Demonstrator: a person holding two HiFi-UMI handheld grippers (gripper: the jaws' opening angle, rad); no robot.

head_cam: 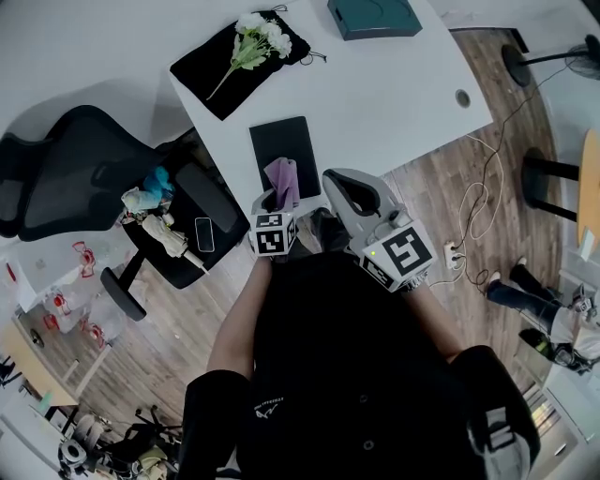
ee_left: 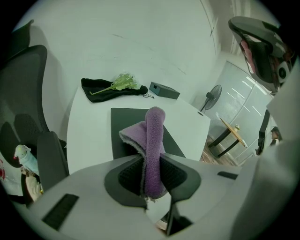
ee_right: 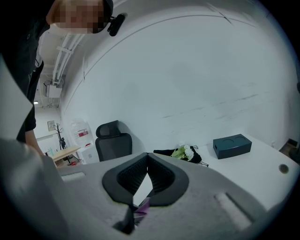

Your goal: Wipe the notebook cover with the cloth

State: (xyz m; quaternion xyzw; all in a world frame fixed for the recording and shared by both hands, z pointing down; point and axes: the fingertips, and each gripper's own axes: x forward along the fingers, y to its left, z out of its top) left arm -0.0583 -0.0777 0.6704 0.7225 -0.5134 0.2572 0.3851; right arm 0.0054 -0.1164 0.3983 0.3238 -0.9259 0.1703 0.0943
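Observation:
A dark notebook [head_cam: 281, 142] lies flat on the white table [head_cam: 394, 94], near its front edge. My left gripper [head_cam: 278, 199] is shut on a purple cloth [head_cam: 283, 178], which stands up from the jaws and hangs over the notebook's near end. In the left gripper view the cloth [ee_left: 154, 133] is pinched between the pads of that gripper [ee_left: 152, 161], with the notebook [ee_left: 123, 126] just beyond. My right gripper [head_cam: 339, 180] hovers to the right of the cloth, off the notebook. Seen in the right gripper view, its jaws [ee_right: 147, 157] are shut with nothing between them.
A black pouch [head_cam: 211, 70] with a bunch of white flowers [head_cam: 251, 39] lies at the table's far left. A teal box [head_cam: 373, 17] sits at the far edge. A black office chair [head_cam: 84, 169] stands left of the table. Cables [head_cam: 478, 202] trail on the wooden floor.

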